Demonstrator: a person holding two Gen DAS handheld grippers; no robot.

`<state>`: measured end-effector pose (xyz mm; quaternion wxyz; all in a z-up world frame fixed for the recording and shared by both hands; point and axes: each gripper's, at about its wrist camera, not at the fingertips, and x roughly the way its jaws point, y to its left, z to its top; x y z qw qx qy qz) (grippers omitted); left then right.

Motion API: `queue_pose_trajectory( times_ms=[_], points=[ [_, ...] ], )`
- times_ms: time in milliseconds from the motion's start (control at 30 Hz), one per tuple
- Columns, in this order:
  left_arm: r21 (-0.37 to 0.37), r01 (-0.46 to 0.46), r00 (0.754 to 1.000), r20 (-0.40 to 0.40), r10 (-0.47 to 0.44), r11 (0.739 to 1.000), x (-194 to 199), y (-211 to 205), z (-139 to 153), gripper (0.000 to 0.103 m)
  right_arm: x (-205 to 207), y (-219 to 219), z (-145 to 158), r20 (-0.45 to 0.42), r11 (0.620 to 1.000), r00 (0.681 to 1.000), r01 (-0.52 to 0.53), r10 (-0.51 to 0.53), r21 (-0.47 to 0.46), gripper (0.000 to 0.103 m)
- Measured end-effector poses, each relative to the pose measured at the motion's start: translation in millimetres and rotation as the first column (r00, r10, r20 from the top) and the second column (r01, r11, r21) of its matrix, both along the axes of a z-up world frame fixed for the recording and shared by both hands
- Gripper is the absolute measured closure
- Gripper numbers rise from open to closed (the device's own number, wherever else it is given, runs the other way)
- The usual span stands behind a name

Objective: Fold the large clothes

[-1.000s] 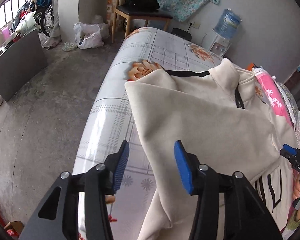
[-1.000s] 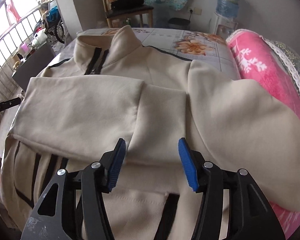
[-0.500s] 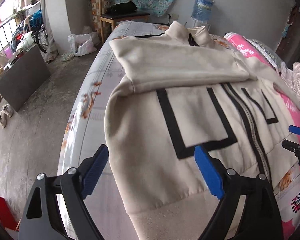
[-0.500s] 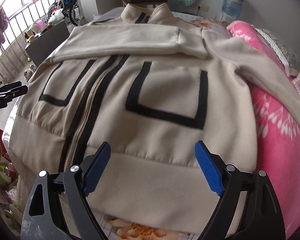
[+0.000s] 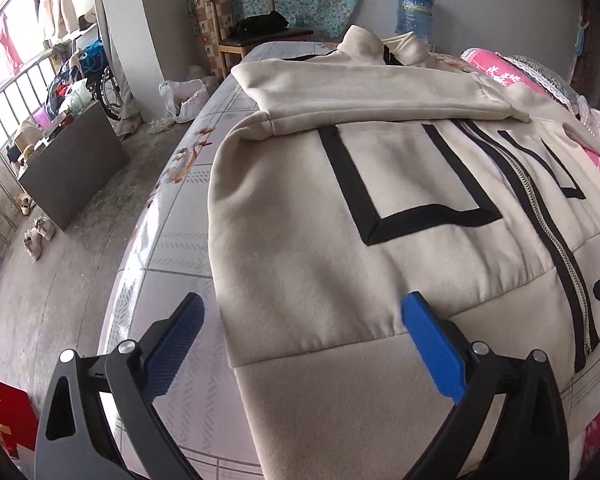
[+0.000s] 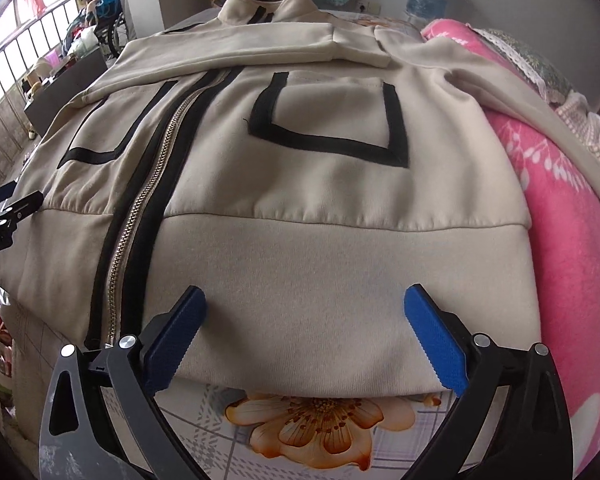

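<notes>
1. One cream jacket (image 5: pixel 380 208) with black trim lies front-up on a bed (image 5: pixel 168 240). Its collar (image 6: pixel 268 10) is at 12 o'clock and its waistband (image 6: pixel 340 280) at 6 o'clock in the right wrist view.
2. One sleeve (image 5: pixel 372 88) is folded across the chest, just below the collar. The zipper (image 6: pixel 148 200) runs down the front, closed, between two black stripes.
3. Two black-outlined pockets flank the zipper; one pocket (image 6: pixel 332 120) sits toward 1 o'clock of the right gripper.
4. The left gripper (image 5: pixel 304 344) hovers over the jacket's side edge and waistband corner. Its jaws are opening, already spread wide, and pinch nothing.
5. The right gripper (image 6: pixel 304 340) hovers over the waistband's lower edge. Its jaws are opening too, spread wide, with cloth below them but no grip.
6. A pink blanket (image 6: pixel 572 240) lies at 3 o'clock of the jacket, touching it.
7. A wooden chair (image 5: pixel 256 16) and a water bottle (image 5: pixel 414 10) stand beyond the bed at 12 o'clock.
</notes>
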<state>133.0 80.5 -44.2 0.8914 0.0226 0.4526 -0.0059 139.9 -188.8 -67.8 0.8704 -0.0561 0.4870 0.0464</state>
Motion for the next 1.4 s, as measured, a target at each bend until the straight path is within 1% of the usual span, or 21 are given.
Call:
queue_pose_trajectory(
  times_ms=[67, 167, 267, 333, 467, 567, 667, 700, 833, 900, 933, 1000, 1033, 1100, 1133, 1167, 1200, 1267, 1300, 1400],
  points=[
    [-0.051, -0.023, 1.000, 0.003, 0.023, 0.998, -2, 6, -3, 0.005, -2, 0, 0, 0.000, 1.000, 1.000, 0.006, -0.006, 0.003, 0.008],
    [-0.053, -0.017, 1.000, -0.001, 0.017, 0.998, -2, 4, -3, 0.005, -5, -2, 0, 0.014, 1.000, 1.000, 0.012, -0.013, 0.012, 0.008],
    [-0.059, -0.013, 1.000, -0.011, 0.012, 0.998, -1, 4, -3, 0.005, -11, -3, 0, 0.047, 1.000, 0.999, 0.013, -0.014, 0.019, 0.008],
    [-0.064, -0.018, 1.000, -0.016, 0.017, 0.998, -1, 4, -3, 0.005, -10, -5, 0, 0.048, 0.999, 0.999, 0.020, -0.022, 0.030, 0.008],
    [-0.065, -0.011, 1.000, 0.005, 0.011, 0.998, -4, 4, -4, 0.005, -8, -5, 1, 0.050, 0.999, 0.998, 0.024, -0.025, 0.033, 0.008],
    [-0.067, 0.004, 1.000, -0.003, -0.004, 0.998, -3, 5, -4, 0.005, -10, -4, 0, 0.067, 0.999, 0.998, 0.019, -0.022, 0.035, 0.008],
    [-0.100, 0.027, 1.000, -0.008, -0.028, 0.995, -6, 12, 0, 0.006, -13, -5, -1, 0.076, 0.999, 0.997, 0.009, -0.012, 0.035, 0.008],
    [-0.112, 0.031, 1.000, 0.001, -0.031, 0.993, -10, 16, 3, 0.006, -13, -4, -1, 0.075, 1.000, 0.997, 0.003, -0.005, 0.031, 0.008],
    [-0.174, 0.061, 0.995, 0.091, -0.046, 0.983, -43, 31, 18, 0.006, -14, -3, -1, 0.074, 1.000, 0.997, -0.012, 0.010, 0.029, 0.008],
    [-0.188, 0.071, 0.992, 0.111, -0.051, 0.980, -60, 36, 23, 0.007, -14, -3, -1, 0.076, 0.999, 0.997, -0.013, 0.010, 0.029, 0.008],
    [-0.195, 0.070, 0.993, 0.111, -0.049, 0.978, -67, 38, 23, 0.008, -14, -3, -1, 0.075, 1.000, 0.997, -0.013, 0.011, 0.028, 0.008],
    [-0.219, 0.048, 0.995, 0.091, -0.028, 0.975, -79, 43, 22, 0.015, -14, -3, -1, 0.074, 1.000, 0.997, -0.013, 0.011, 0.026, 0.008],
    [-0.243, 0.038, 0.997, 0.079, -0.019, 0.969, -84, 46, 20, 0.017, -14, -3, -1, 0.073, 1.000, 0.997, -0.012, 0.010, 0.028, 0.008],
    [-0.301, 0.021, 0.998, 0.056, -0.004, 0.953, -91, 51, 15, 0.029, -14, -3, -1, 0.071, 1.000, 0.997, -0.017, 0.015, 0.025, 0.008],
    [-0.323, 0.015, 0.999, 0.045, 0.000, 0.946, -92, 52, 13, 0.032, -14, -3, -1, 0.069, 1.000, 0.997, -0.019, 0.018, 0.025, 0.008],
    [-0.339, 0.013, 0.999, 0.037, -0.001, 0.941, -94, 52, 11, 0.038, -14, -3, -1, 0.067, 0.999, 0.997, -0.024, 0.022, 0.024, 0.008],
    [-0.350, 0.010, 1.000, 0.029, 0.000, 0.937, -94, 51, 8, 0.043, -14, -3, 0, 0.066, 0.999, 0.997, -0.030, 0.029, 0.023, 0.008],
    [-0.357, 0.008, 1.000, 0.027, 0.002, 0.934, -93, 50, 6, 0.048, -16, -3, 2, 0.064, 0.999, 0.997, -0.043, 0.042, 0.021, 0.008],
    [-0.362, 0.009, 1.000, 0.026, 0.000, 0.932, -92, 49, 6, 0.053, -19, -4, 4, 0.065, 0.999, 0.997, -0.045, 0.044, 0.022, 0.008],
    [-0.418, 0.002, 1.000, 0.005, 0.001, 0.908, -87, 51, 5, 0.063, -32, -12, 15, 0.094, 0.998, 0.995, -0.040, 0.035, 0.050, 0.008]
  ],
)
